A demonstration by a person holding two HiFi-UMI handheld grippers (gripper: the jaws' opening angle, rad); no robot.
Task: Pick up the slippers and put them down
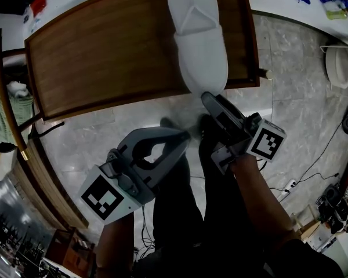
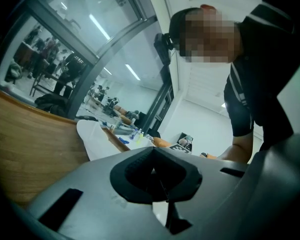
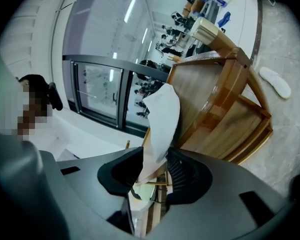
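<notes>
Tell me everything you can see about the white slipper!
The white slipper looks soft and cloth-like, with a closed toe cover that ends in a V-shaped opening on top. It lies flat on the wooden table, toe pointing away from the person and heel poking just over the near edge. The heel's thin edge sits between the jaws of the right gripper, which stand apart rather than pinching it.
</notes>
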